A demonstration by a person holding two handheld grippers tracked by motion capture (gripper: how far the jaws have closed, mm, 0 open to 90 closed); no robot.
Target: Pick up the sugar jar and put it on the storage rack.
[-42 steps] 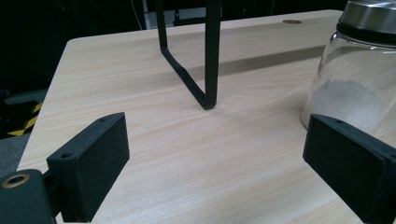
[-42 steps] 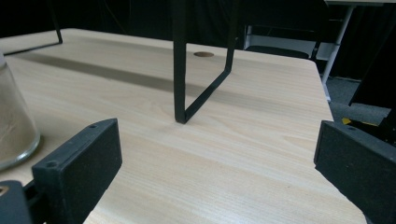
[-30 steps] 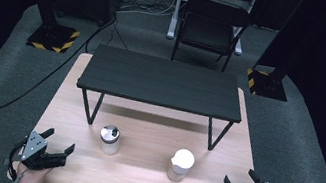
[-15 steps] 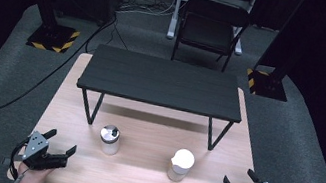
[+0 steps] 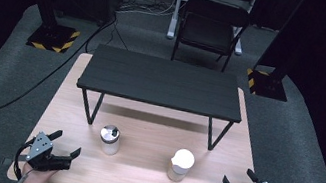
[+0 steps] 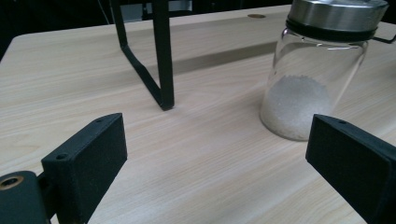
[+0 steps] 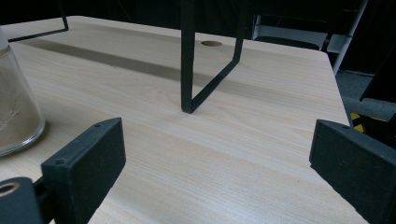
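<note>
Two glass jars stand on the wooden table (image 5: 140, 181) in front of a black shelf (image 5: 162, 81). The left jar (image 5: 110, 139) has a steel lid and white grains inside (image 6: 322, 70). The right jar (image 5: 181, 165) has a white lid; the right gripper view catches its edge with tan powder (image 7: 16, 112). My left gripper (image 5: 66, 143) rests open at the table's front left corner, pointing toward the steel-lidded jar, nothing between its jaws. My right gripper (image 5: 237, 178) lies open at the front right corner, apart from the white-lidded jar.
The shelf stands on thin black wire legs (image 6: 161, 60) (image 7: 189, 60) across the middle of the table. A black folding chair (image 5: 212, 26) stands beyond the table's far edge. Black stands with yellow-striped bases (image 5: 54, 37) flank the table on grey carpet.
</note>
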